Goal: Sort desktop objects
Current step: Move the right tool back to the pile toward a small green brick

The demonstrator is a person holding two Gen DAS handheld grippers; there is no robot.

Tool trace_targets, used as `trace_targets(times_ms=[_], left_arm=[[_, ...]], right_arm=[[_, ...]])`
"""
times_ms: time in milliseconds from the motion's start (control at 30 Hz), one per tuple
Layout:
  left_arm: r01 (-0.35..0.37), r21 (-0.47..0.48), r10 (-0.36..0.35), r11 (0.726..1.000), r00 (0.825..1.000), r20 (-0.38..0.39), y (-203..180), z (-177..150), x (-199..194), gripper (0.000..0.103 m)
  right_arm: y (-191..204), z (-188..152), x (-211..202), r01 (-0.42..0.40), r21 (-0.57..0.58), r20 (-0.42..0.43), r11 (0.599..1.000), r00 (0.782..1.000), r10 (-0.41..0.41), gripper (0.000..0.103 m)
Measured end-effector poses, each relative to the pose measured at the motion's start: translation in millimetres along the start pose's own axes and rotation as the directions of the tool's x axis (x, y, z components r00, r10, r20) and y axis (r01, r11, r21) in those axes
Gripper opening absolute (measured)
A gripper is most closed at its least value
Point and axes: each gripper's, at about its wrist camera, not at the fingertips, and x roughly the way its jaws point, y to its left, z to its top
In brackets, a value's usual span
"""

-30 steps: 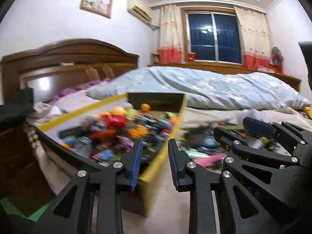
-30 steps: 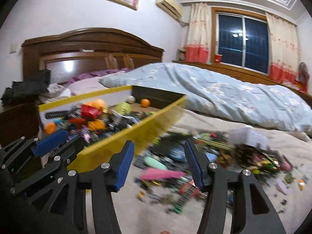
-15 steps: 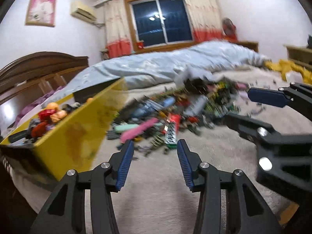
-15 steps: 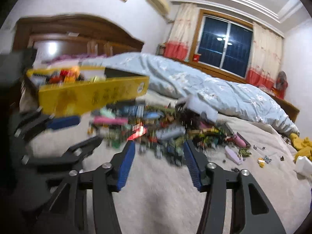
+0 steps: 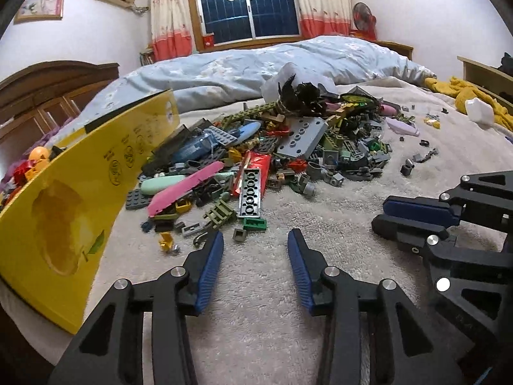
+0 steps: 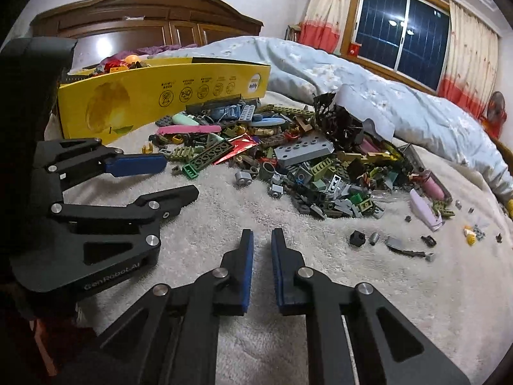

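Note:
A heap of toy bricks and plates [image 5: 288, 147] lies on a beige blanket on the bed; it also shows in the right wrist view [image 6: 304, 160]. A yellow box [image 5: 73, 211] holding sorted toys stands left of the heap, seen too in the right wrist view [image 6: 160, 96]. My left gripper [image 5: 255, 240] is open and empty, just short of the heap's near edge. My right gripper [image 6: 262, 237] has its jaws nearly together with a narrow gap and nothing between them, over bare blanket in front of the heap.
A pale blue duvet [image 5: 272, 61] lies behind the heap. A few loose small pieces [image 6: 400, 243] are scattered to the right. A wooden headboard [image 6: 144, 16] stands at the far left. A yellow cloth [image 5: 474, 99] lies at the right edge.
Both grippers swung from the yellow box toward the brick heap and dropped closer to the blanket. The left gripper's jaws opened wider; the right gripper's jaws narrowed to a small gap.

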Motion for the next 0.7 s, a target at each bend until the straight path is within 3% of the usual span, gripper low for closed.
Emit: trace_targets(times_ms=[267,433,567,700], left_arm=[[0.056,-0.087,-0.058,0.995,0.998,-0.019,13,-3,2,0.035],[0.053,-0.149,-0.058,0.987,0.998,-0.031,24,-5,1,0.01],[0.045,-0.115,-0.047,0.992,0.999,-0.02,24,-8,-2,0.008],[0.017,-0.058,-0.018,0.998,1.0,-0.009,16,-9,-11,0.007]], right_arm=[[4,-1,-5,-0.063,-0.055,0.005,0.996,0.998,0.063,0.011],[0,1,-5,-0.1,-0.052,-0.002,0.994,0.995,0.1,0.011],[5,8,-1,-0.131,-0.07,-0.006,0.989,0.991,0.131,0.011],[24,23,-1,-0.184,-0.181,0.016,0.966,0.982,0.19,0.011]])
